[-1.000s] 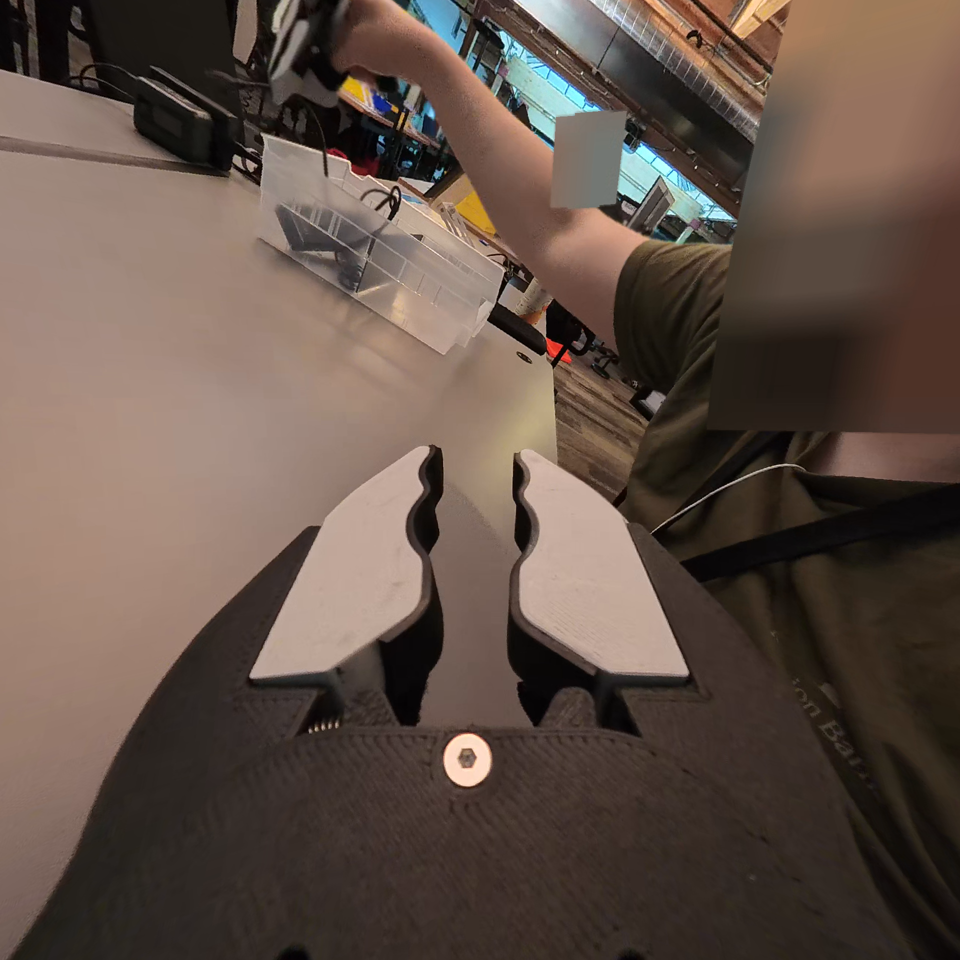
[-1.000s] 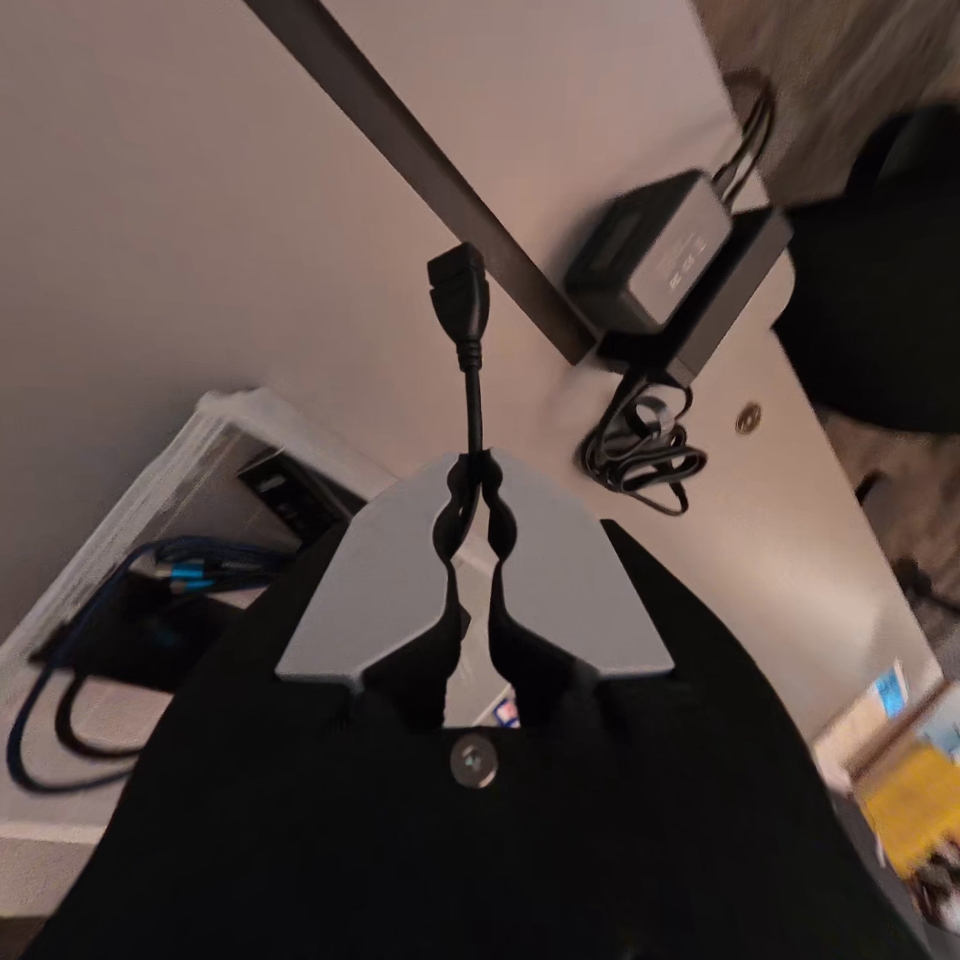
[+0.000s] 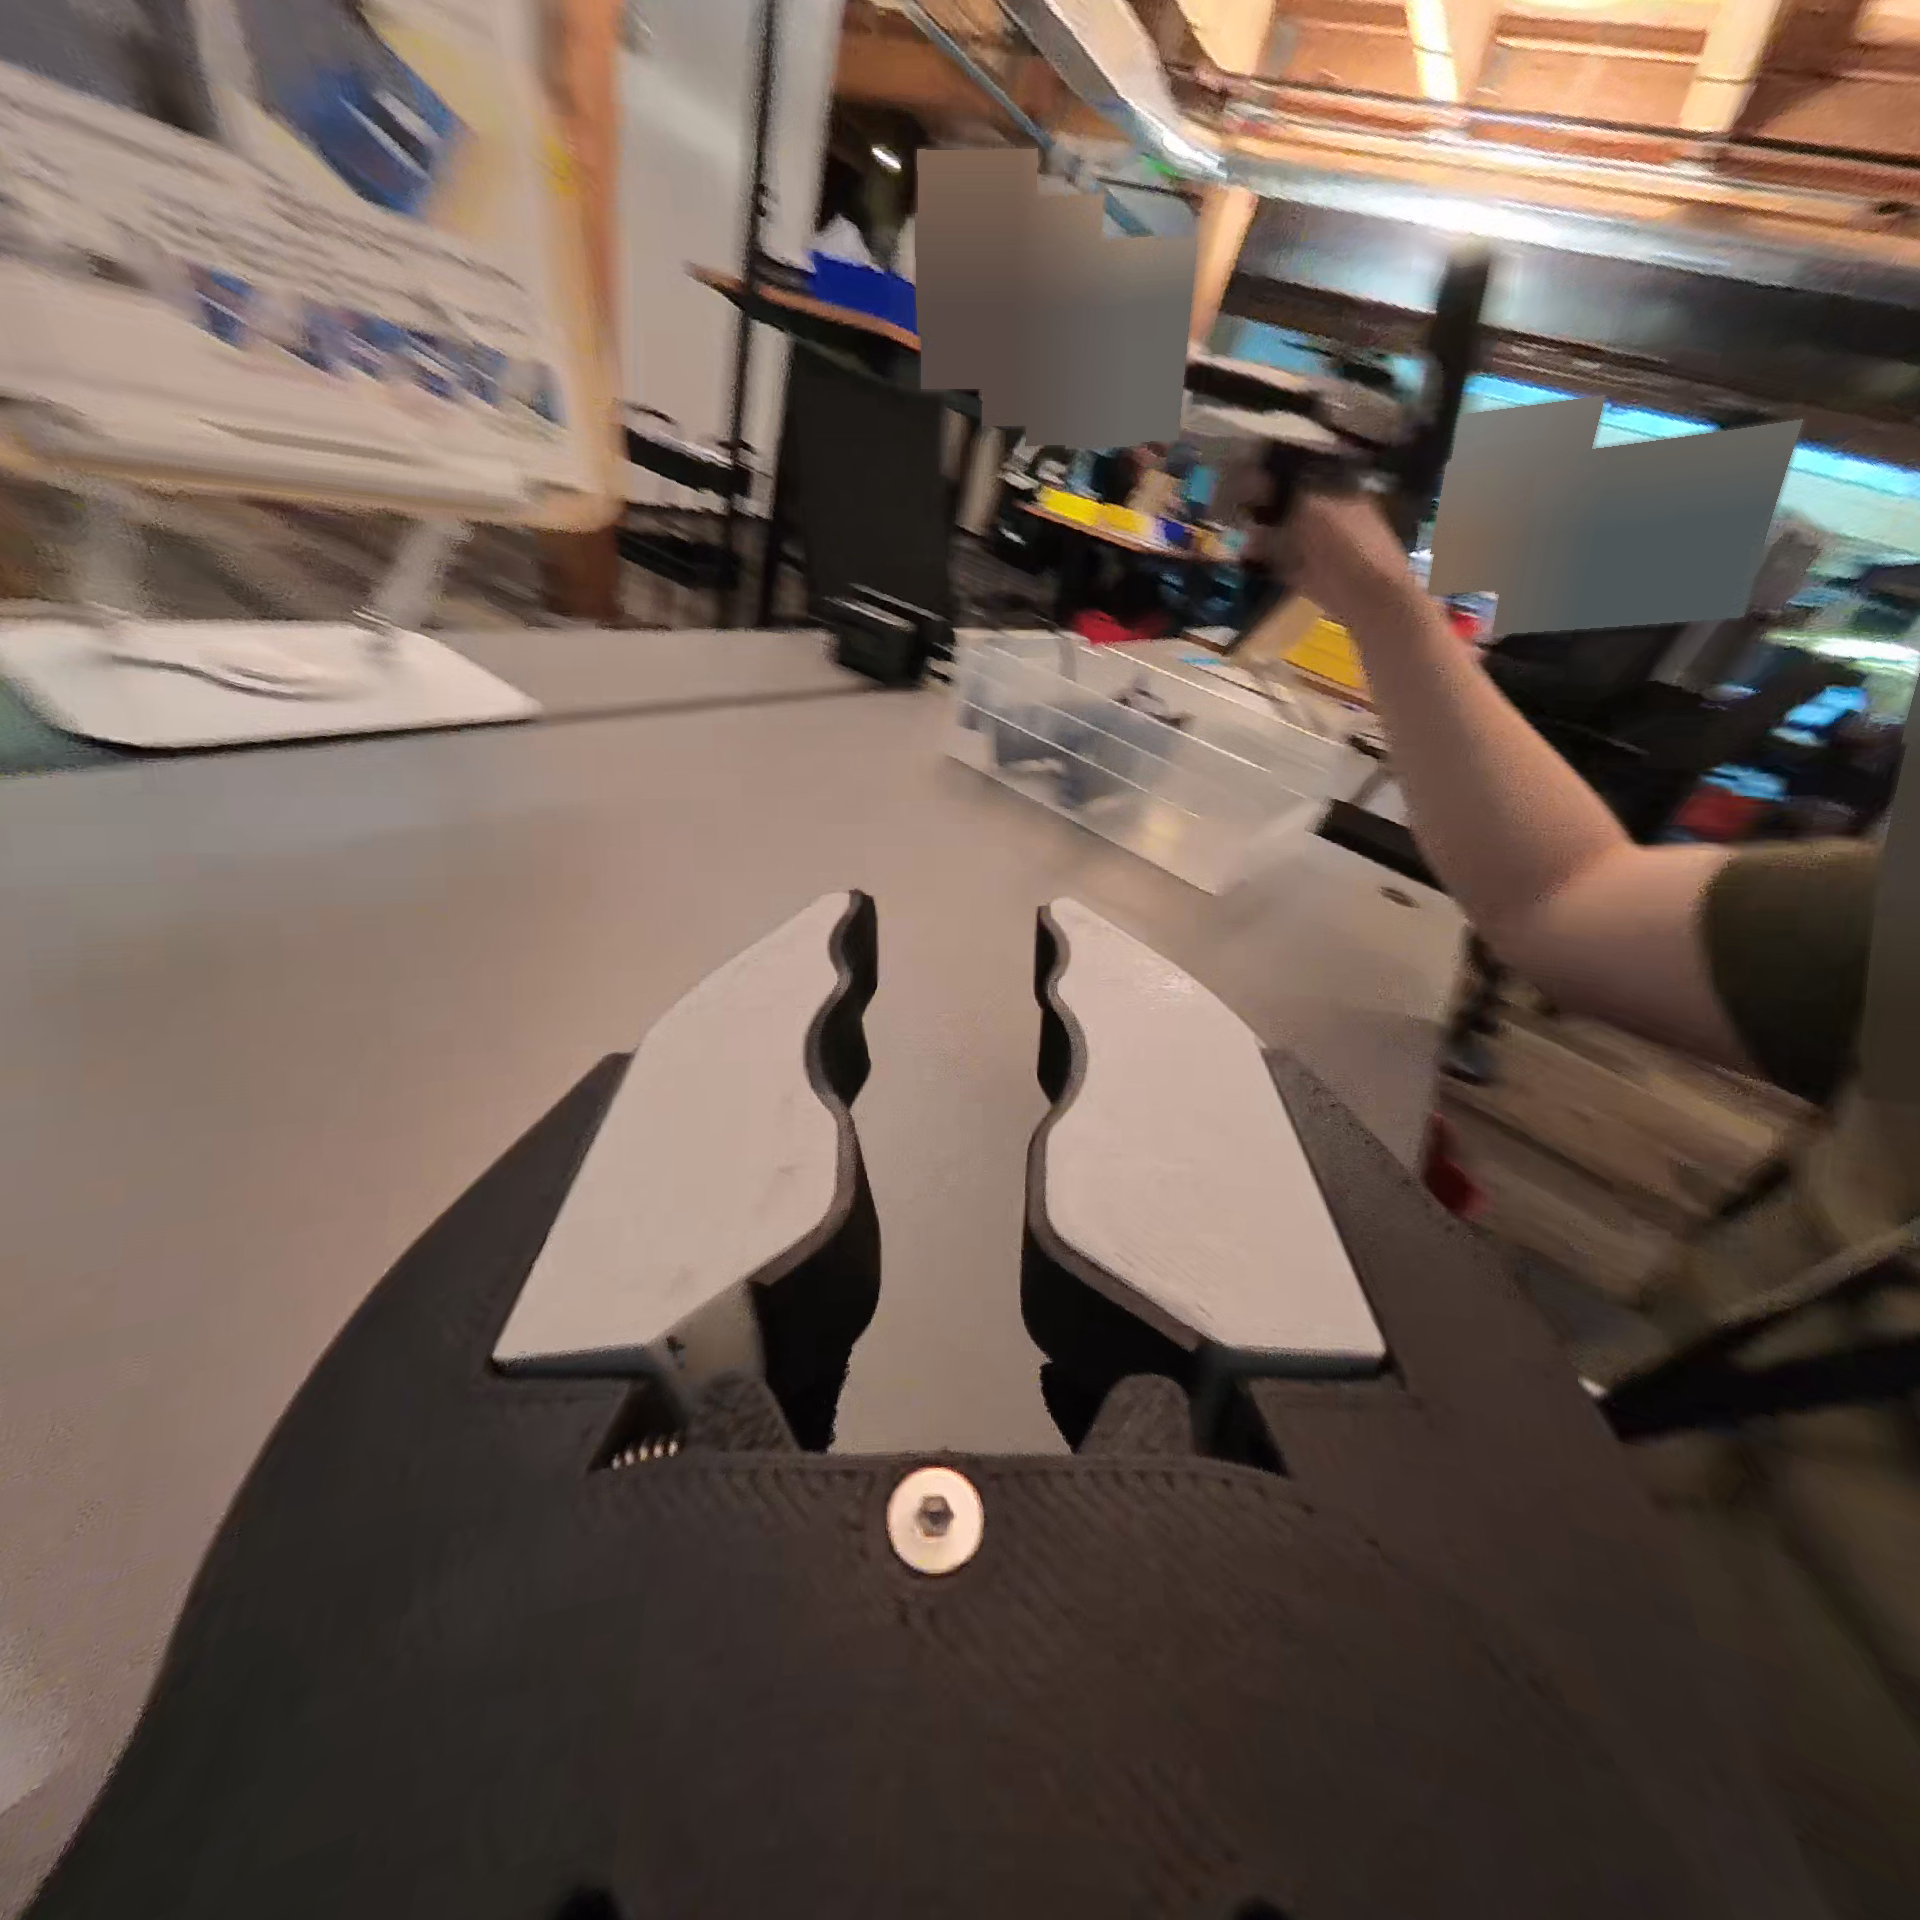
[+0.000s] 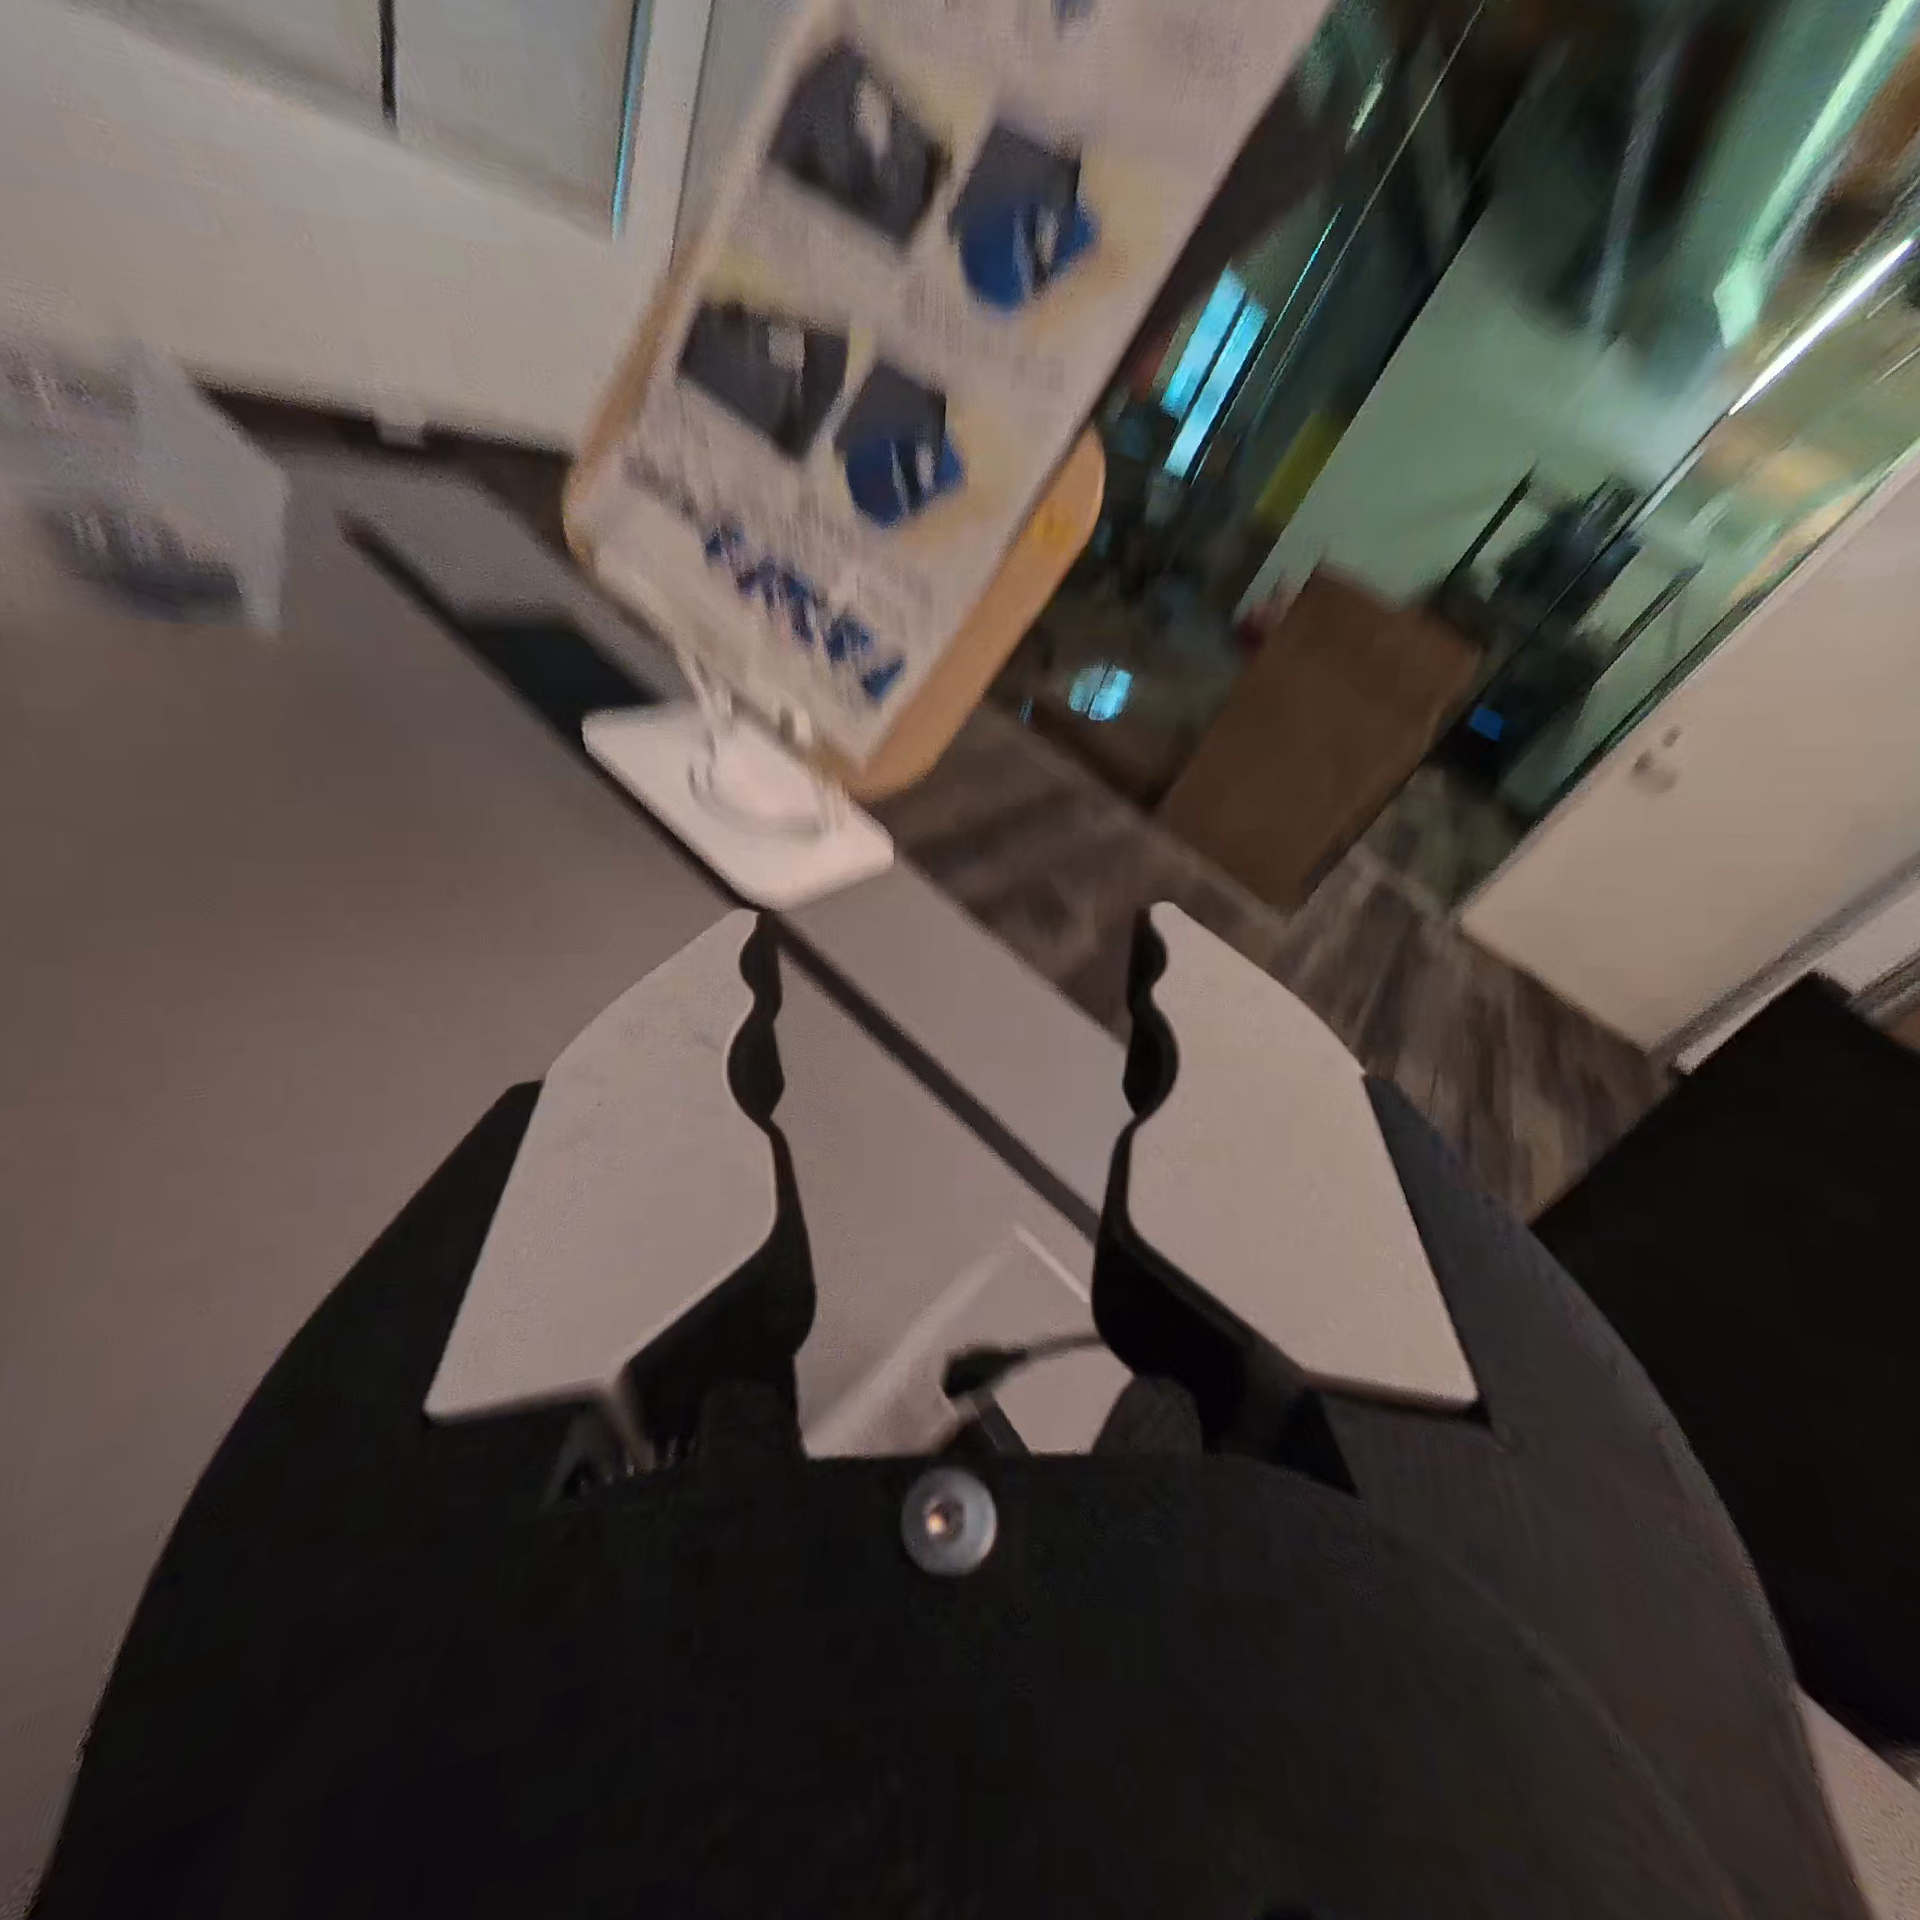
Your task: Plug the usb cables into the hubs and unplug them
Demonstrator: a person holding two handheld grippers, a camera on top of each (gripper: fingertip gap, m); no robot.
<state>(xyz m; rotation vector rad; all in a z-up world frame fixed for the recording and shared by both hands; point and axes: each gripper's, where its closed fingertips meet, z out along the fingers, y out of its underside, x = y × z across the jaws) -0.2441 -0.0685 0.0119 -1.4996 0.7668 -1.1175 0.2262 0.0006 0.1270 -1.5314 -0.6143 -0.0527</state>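
My left gripper (image 3: 956, 914) is open and empty, held low over the grey table (image 3: 416, 987). A clear plastic bin (image 3: 1132, 758) holding dark and blue cables stands far right on the table. My right gripper (image 4: 951, 920) is wide open with nothing between its fingers. In the left wrist view it is held high above the bin (image 3: 1351, 457) by a hand. A black cable (image 4: 1023, 1359) shows low between the finger bases, lying by the bin's pale rim (image 4: 914, 1340). No hub is clearly visible.
A black power adapter (image 3: 883, 639) sits on the table behind the bin. A sign on a white stand (image 3: 260, 675) is at the far left; it also shows ahead in the right wrist view (image 4: 831, 436). A dark seam (image 4: 935, 1081) crosses the table. The person's arm (image 3: 1507, 831) reaches over the right edge. Some 50 cm of space lies between my two pairs of fingers.
My right gripper has opened and let go of the black USB cable, and has tilted up and away from the bin. My left gripper has swung round to face across the table.
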